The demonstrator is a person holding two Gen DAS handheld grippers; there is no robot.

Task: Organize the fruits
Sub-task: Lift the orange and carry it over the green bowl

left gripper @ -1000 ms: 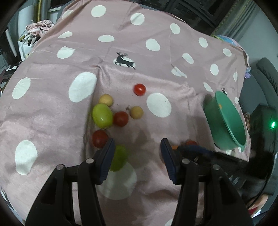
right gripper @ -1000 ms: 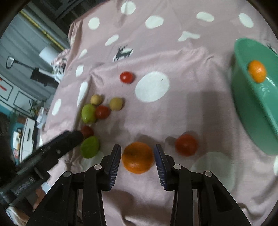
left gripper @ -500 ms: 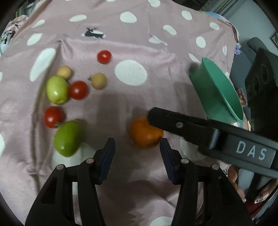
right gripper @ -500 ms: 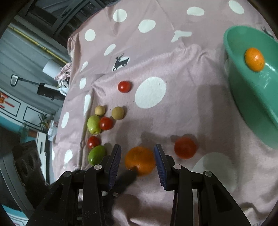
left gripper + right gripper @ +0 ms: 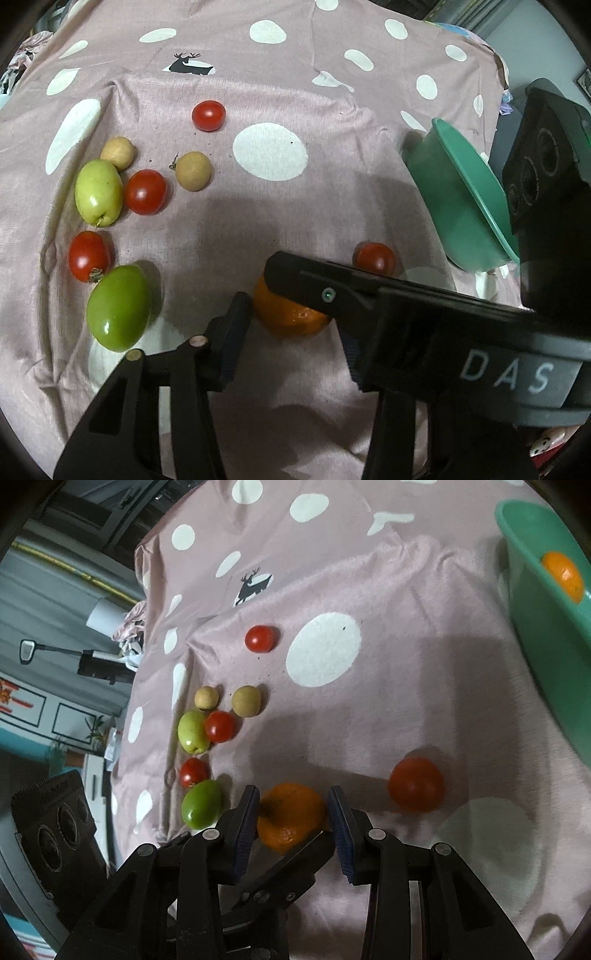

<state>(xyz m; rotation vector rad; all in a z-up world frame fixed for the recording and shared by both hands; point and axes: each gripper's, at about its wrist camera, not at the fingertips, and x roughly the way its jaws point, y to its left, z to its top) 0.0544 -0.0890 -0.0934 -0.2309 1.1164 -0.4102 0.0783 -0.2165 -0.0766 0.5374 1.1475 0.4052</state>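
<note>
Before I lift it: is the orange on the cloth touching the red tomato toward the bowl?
Apart: right wrist view shows pink cloth between orange and tomato.

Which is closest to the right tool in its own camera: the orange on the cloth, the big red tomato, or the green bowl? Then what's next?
1. Round orange on the cloth: between the right tool's fingers.
2. Big red tomato: just to its right.
3. Green plastic bowl: far right, at the picture's edge.
</note>
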